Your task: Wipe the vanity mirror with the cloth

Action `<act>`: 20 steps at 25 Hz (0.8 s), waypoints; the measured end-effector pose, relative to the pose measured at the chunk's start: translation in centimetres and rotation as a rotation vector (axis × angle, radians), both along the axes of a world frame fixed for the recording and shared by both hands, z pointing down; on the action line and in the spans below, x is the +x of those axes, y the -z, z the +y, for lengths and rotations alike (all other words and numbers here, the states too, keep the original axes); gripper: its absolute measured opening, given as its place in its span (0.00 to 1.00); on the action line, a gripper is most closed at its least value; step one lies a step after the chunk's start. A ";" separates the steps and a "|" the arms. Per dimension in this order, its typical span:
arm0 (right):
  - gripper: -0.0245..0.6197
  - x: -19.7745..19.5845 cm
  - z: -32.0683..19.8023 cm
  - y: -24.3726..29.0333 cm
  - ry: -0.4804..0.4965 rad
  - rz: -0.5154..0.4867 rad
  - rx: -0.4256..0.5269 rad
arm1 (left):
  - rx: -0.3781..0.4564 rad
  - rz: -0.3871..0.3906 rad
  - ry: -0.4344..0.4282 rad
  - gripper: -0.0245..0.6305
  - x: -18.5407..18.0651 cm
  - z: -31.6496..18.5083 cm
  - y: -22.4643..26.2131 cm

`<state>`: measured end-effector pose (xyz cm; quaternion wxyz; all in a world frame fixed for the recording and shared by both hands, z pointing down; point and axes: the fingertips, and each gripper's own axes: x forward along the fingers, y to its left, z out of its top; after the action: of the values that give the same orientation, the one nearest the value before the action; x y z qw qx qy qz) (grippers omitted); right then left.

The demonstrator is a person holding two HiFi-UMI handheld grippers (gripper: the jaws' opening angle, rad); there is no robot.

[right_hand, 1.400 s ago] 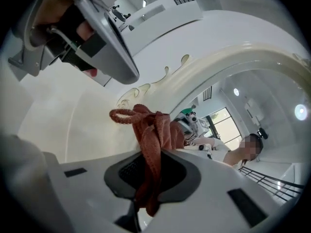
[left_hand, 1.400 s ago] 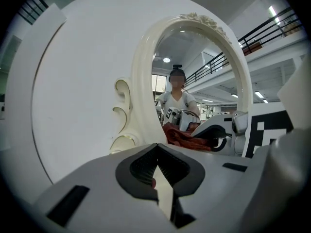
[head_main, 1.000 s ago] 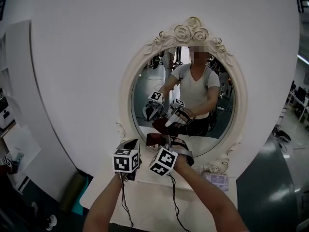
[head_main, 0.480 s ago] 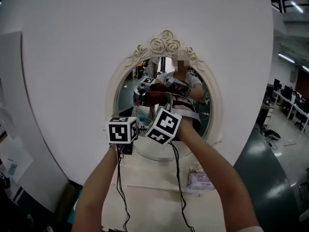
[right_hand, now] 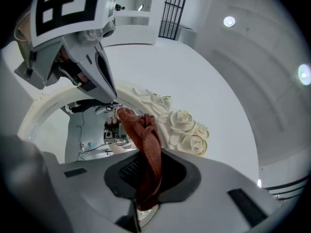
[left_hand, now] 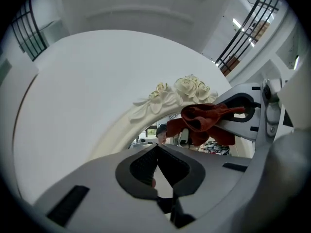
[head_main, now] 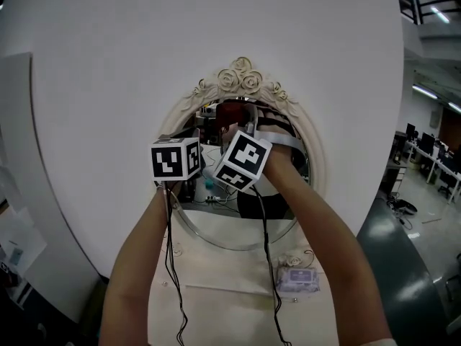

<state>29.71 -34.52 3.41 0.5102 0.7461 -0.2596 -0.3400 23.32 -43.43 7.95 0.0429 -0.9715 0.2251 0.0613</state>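
Note:
The oval vanity mirror (head_main: pixel 216 225) has a cream frame with carved roses (head_main: pixel 241 78) on top. My right gripper (right_hand: pixel 148 171) is shut on a red cloth (right_hand: pixel 143 135). In the head view the cloth (head_main: pixel 232 112) is held at the top of the glass, just under the roses, and whether it touches the glass cannot be made out. My left gripper (left_hand: pixel 156 152) is raised just left of the right one, its jaws shut with nothing in them. From the left gripper view the cloth (left_hand: pixel 206 123) hangs in the right gripper's jaws beside the roses (left_hand: pixel 192 89).
A white vanity tabletop (head_main: pixel 216 294) lies below the mirror, with a small pale packet (head_main: pixel 297 280) at its right. Black cables (head_main: pixel 173 265) hang from both grippers. A large white round panel (head_main: pixel 94 85) backs the mirror. Grey floor (head_main: pixel 410 265) shows at right.
Both grippers have risen from the mirror's lower edge to its top. The red cloth went up with the right gripper and now sits under the roses.

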 end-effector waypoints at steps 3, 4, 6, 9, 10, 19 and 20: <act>0.13 -0.2 0.0 0.5 -0.005 0.013 0.014 | 0.008 -0.003 0.010 0.05 -0.3 -0.3 0.3; 0.13 -0.2 -0.1 0.5 -0.008 0.015 0.013 | 0.008 -0.008 0.011 0.05 -0.2 -0.4 0.1; 0.13 -0.1 -0.5 0.3 -0.015 0.018 0.005 | 0.010 -0.021 0.010 0.05 0.1 -0.5 -0.4; 0.13 0.5 -0.8 -0.5 -0.025 -0.005 -0.012 | 0.014 -0.025 -0.008 0.05 0.5 -0.4 -1.0; 0.13 0.6 -0.8 -0.8 -0.026 -0.017 -0.018 | 0.015 -0.030 -0.013 0.05 0.6 -0.3 -1.3; 0.13 0.3 -1.6 -6.2 -0.011 -0.075 -0.072 | -0.023 -0.091 -0.024 0.05 -0.4 -1.4 -6.5; 0.13 0.4 -1.7 -7.0 -0.012 -0.084 -0.079 | -0.032 -0.103 -0.025 0.05 -0.3 -1.4 -7.4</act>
<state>30.09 -36.23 10.38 0.5299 0.7405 -0.2895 -0.2950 23.00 -44.80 15.31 0.0383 -0.9767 0.2112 0.0080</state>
